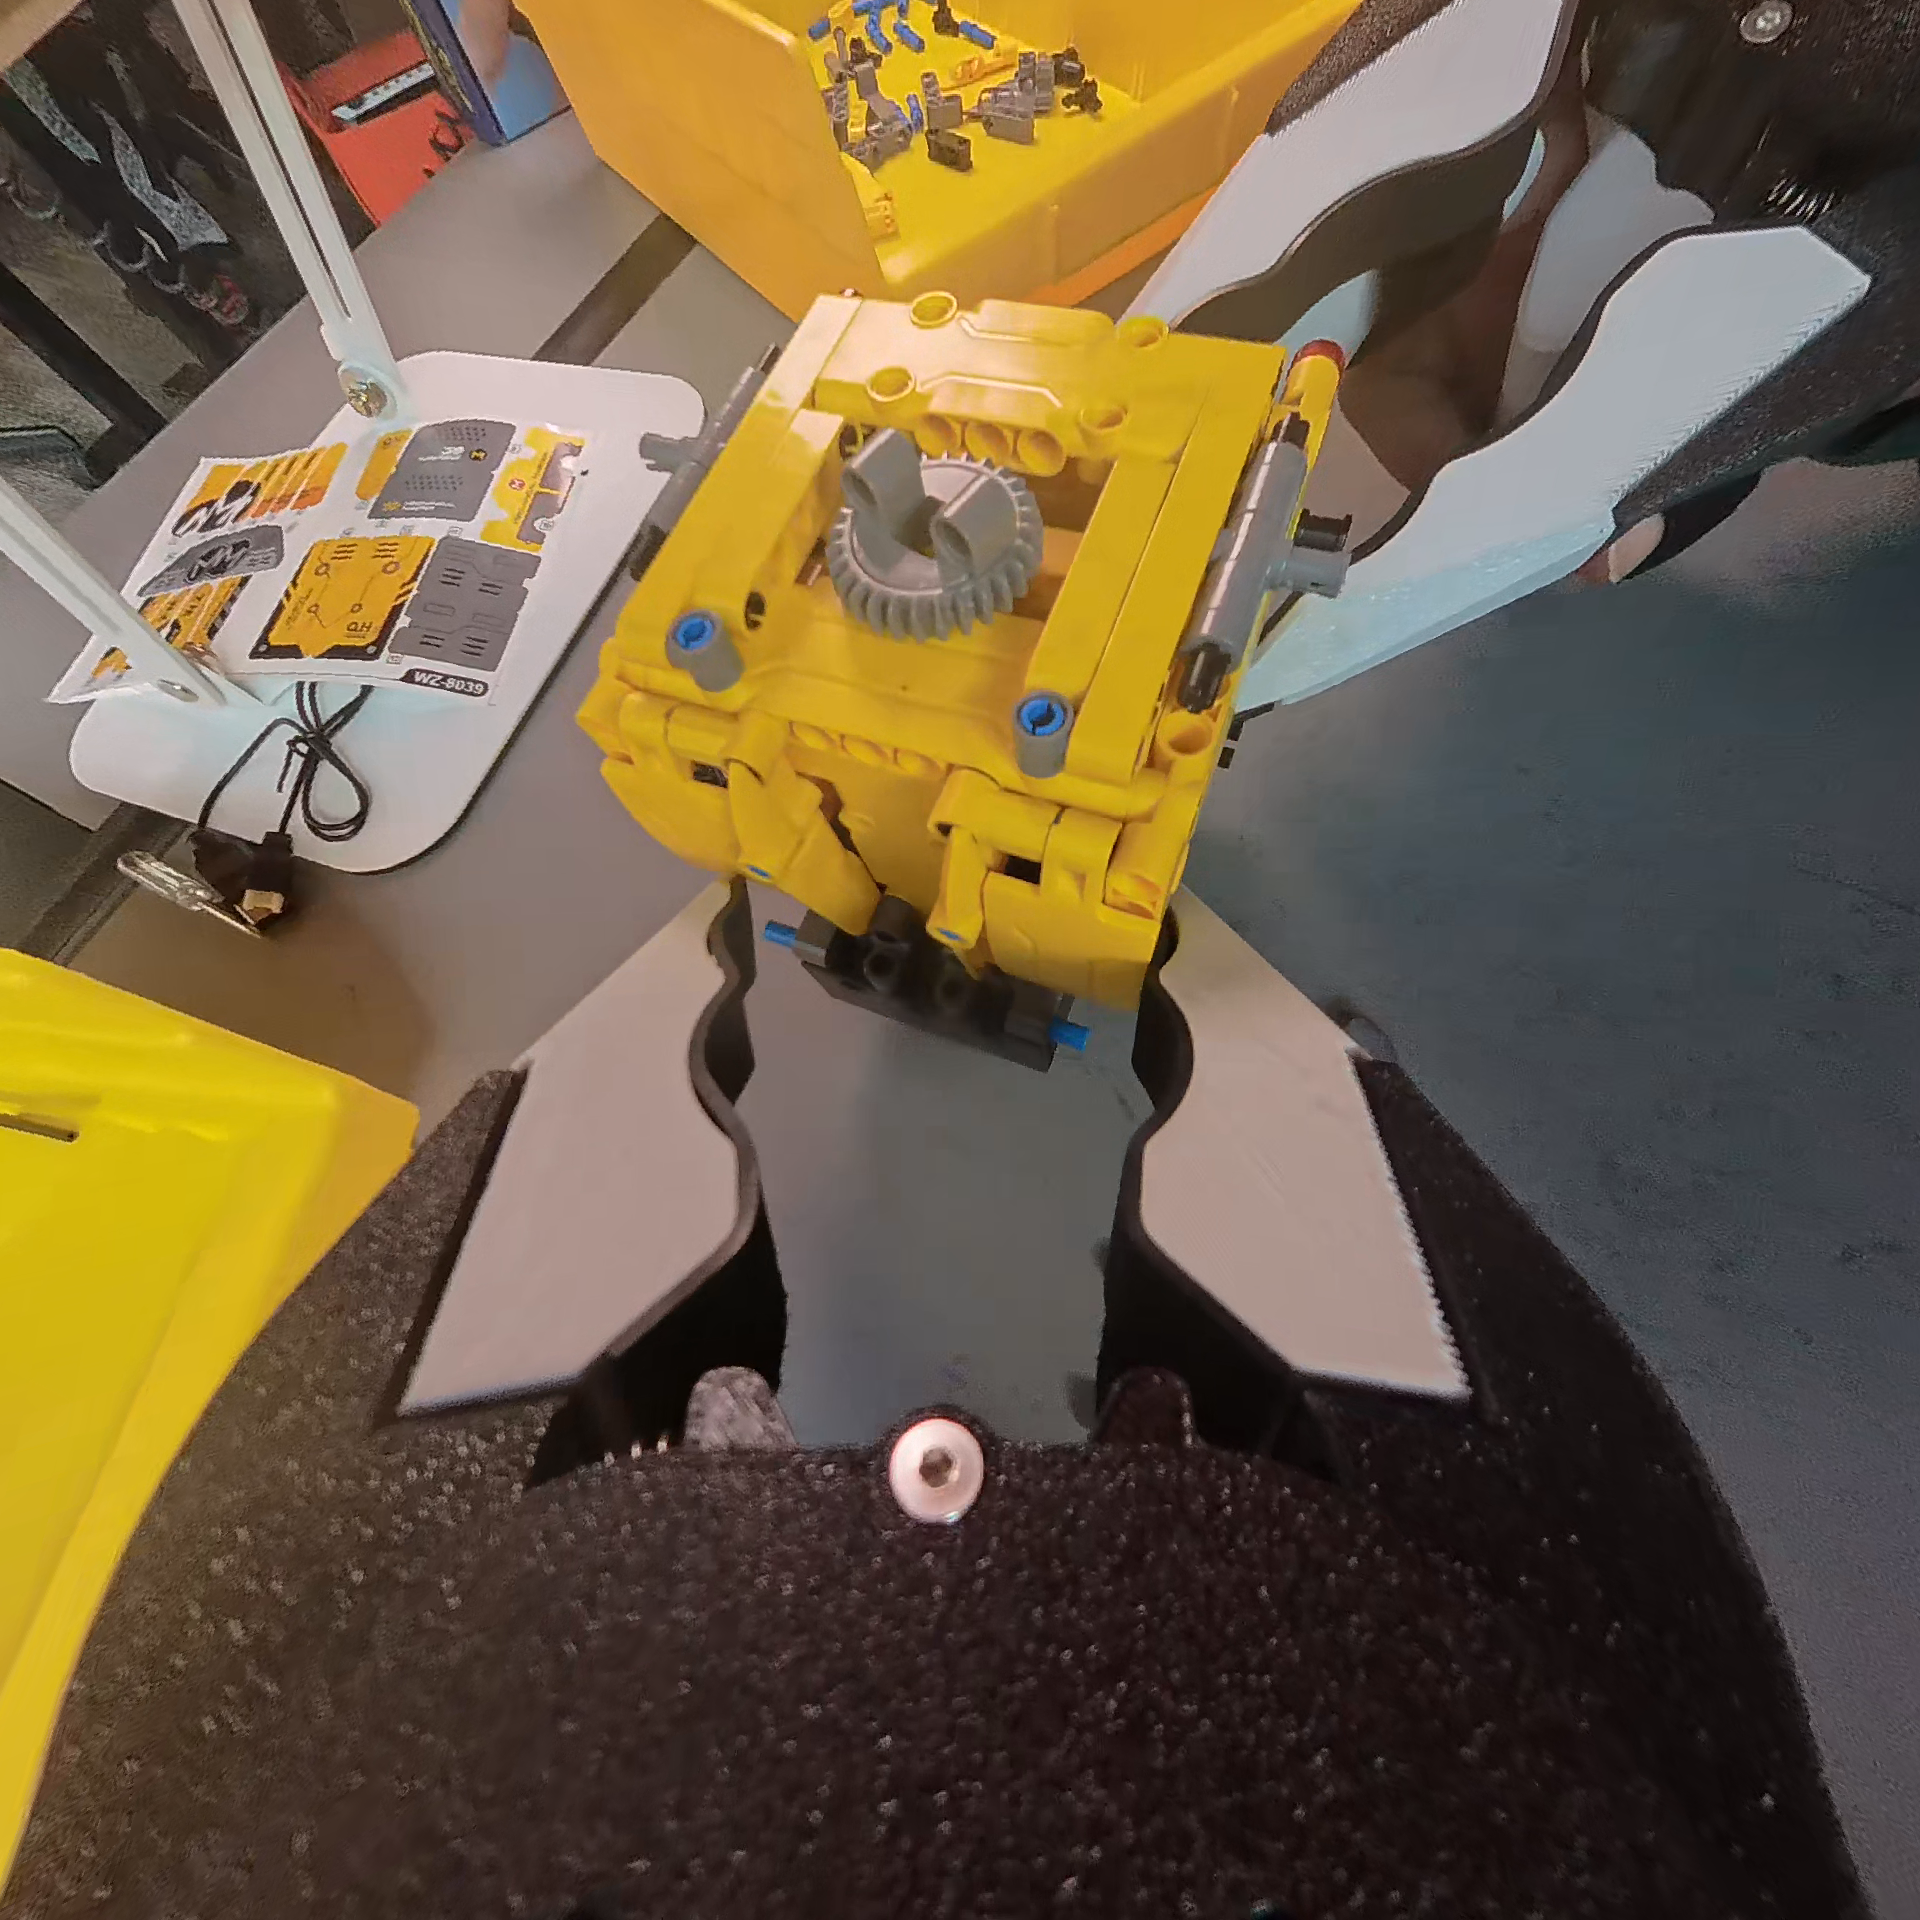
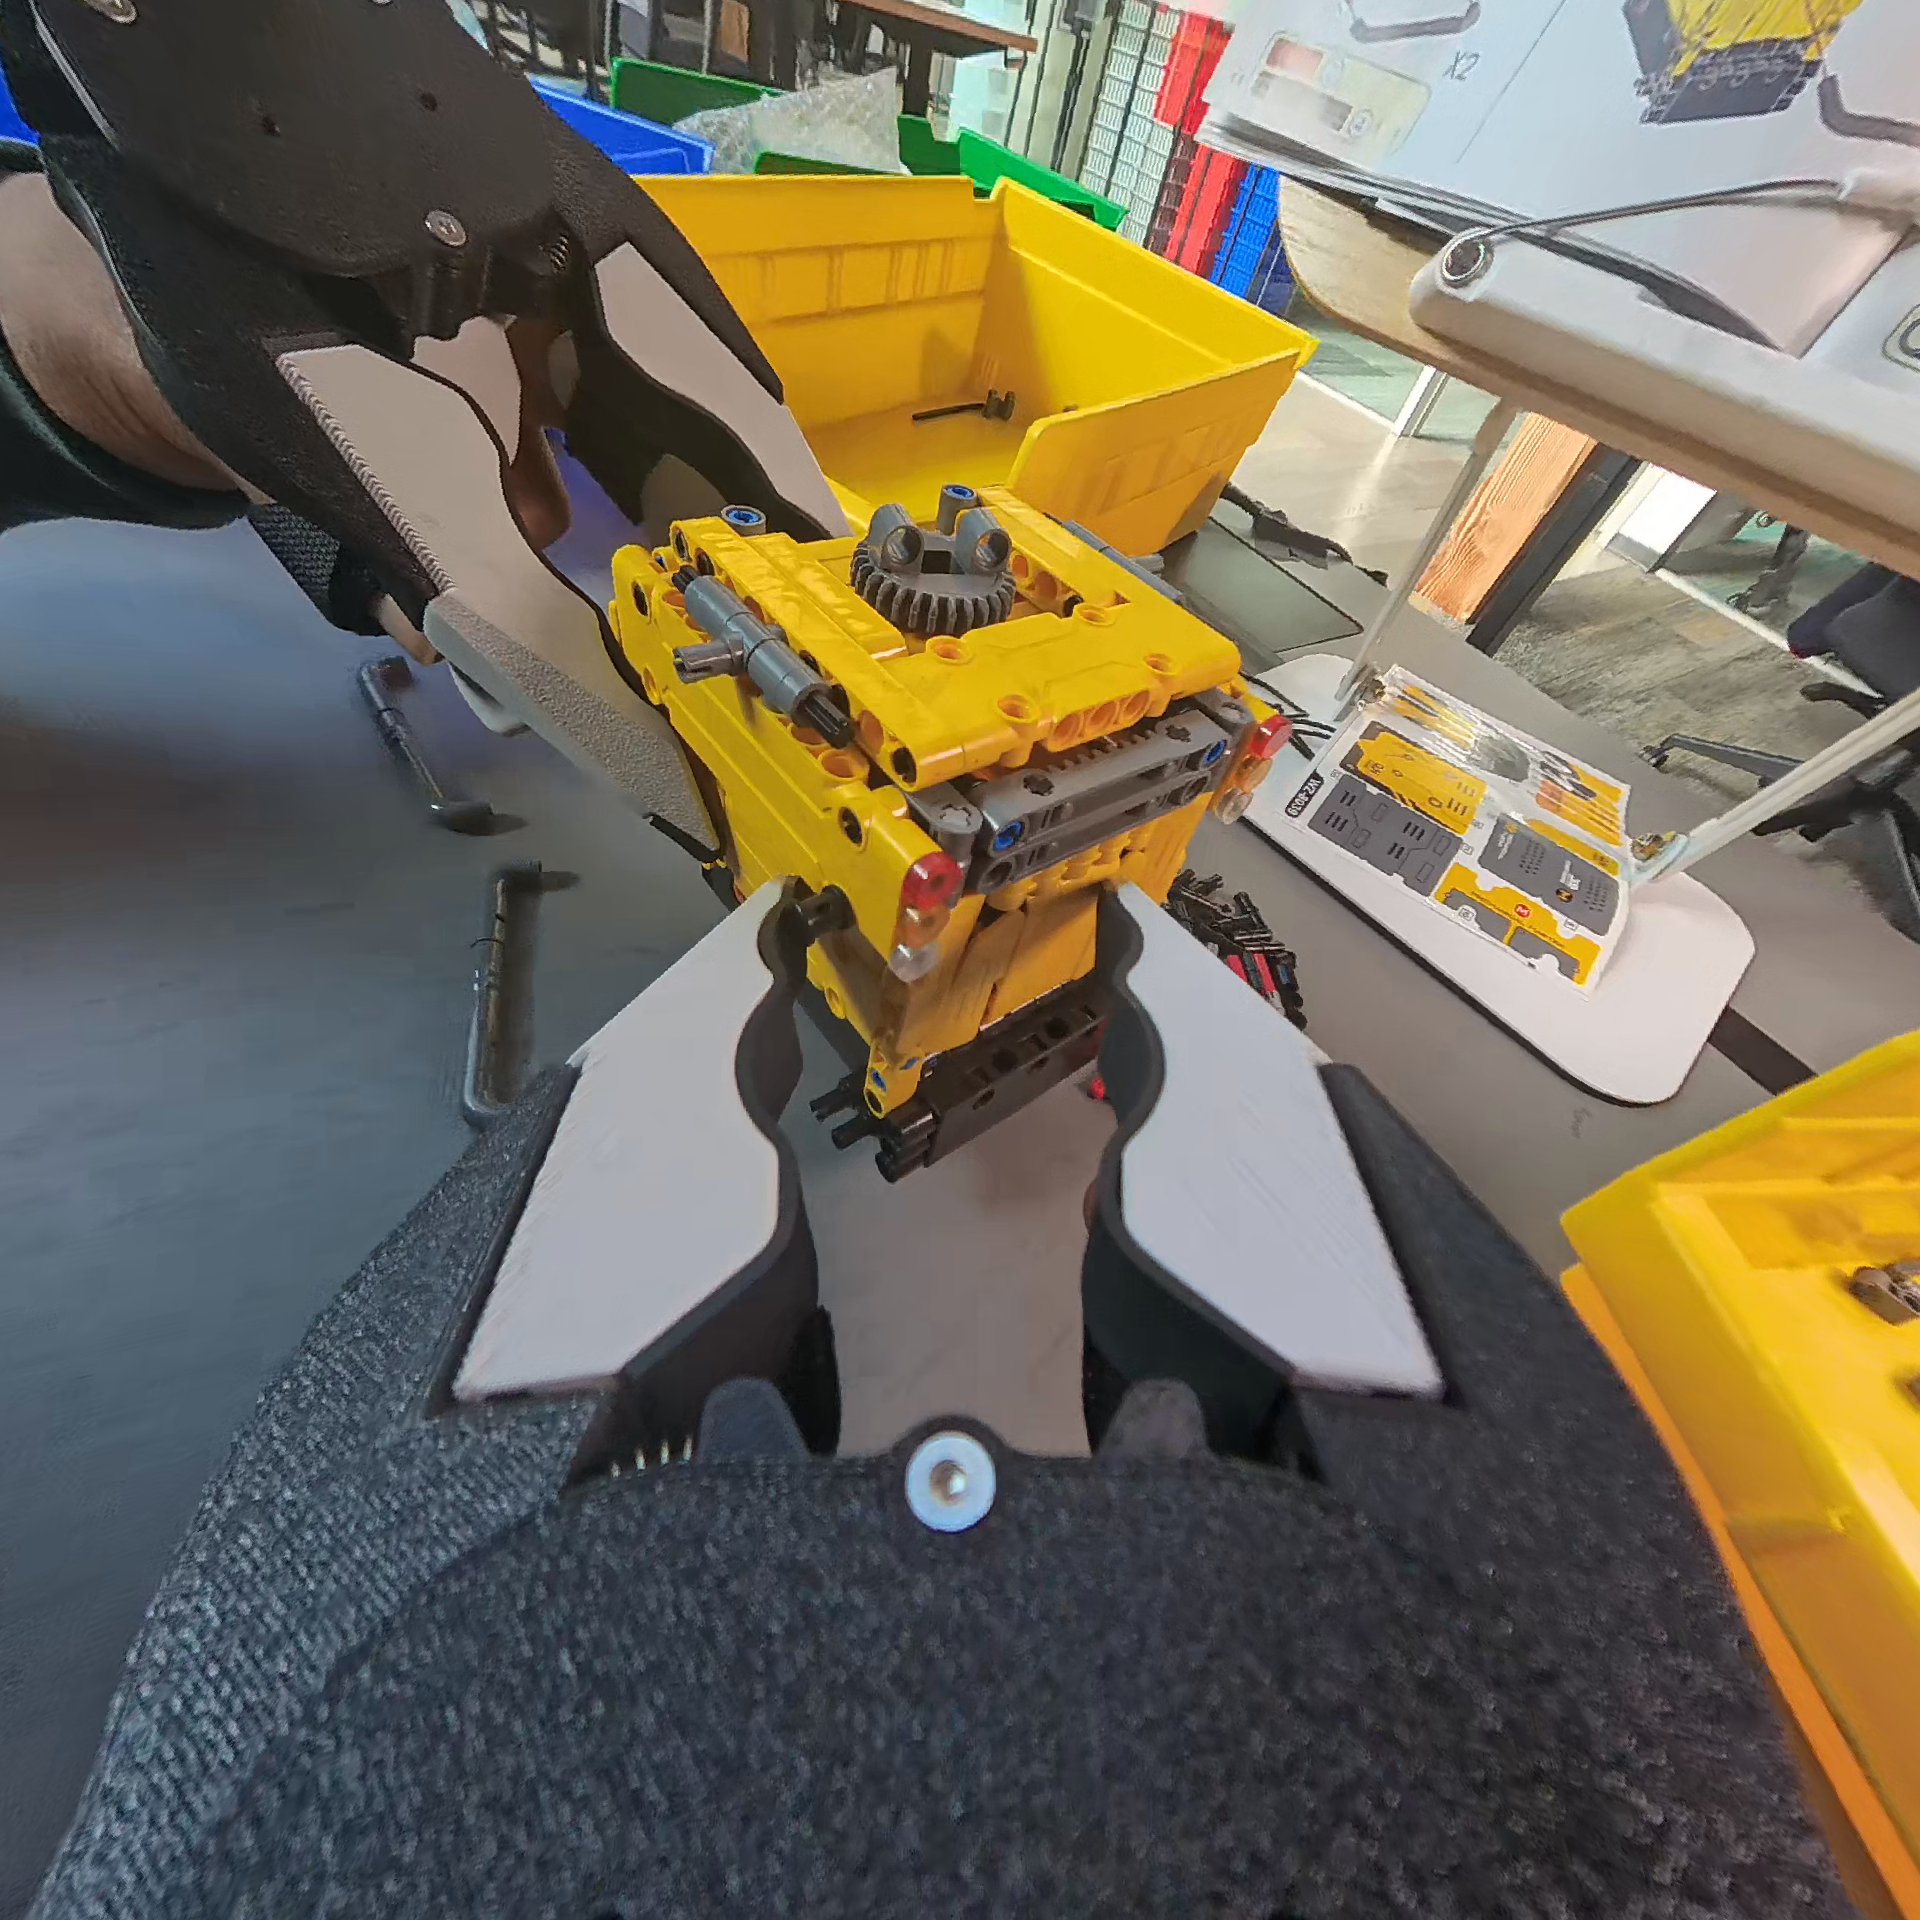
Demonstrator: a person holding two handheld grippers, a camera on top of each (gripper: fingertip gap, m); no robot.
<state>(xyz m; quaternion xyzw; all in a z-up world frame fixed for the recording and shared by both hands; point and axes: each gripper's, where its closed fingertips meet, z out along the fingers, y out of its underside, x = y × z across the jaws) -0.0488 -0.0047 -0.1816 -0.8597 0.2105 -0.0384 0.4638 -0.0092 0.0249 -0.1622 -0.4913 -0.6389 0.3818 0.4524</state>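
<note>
Yellow plastic dominates both views. Far left in the left wrist view sits a yellow bin corner, then a sticker sheet on a white stand base, with a coiled black cable at its near edge. Centre: the yellow brick-built block, held off the grey table, grey gear on its upper face. The left gripper has its jaws partly closed on the block's lower end, fingertips pressed to either flank beside a black beam. To the right, the right gripper meets the block's far side; in its own view the fingers pinch the lower end below a red stud, jaws about half open. Behind stands a yellow parts bin of small pieces. Risks (judged, not observed): both grips sit low on narrow sections, so the top-heavy block could pivot or slip; opposing pull could pop beams apart; the loose-looking grey axle pin could drop. Two black rods lie on the table at left in the right view.
</note>
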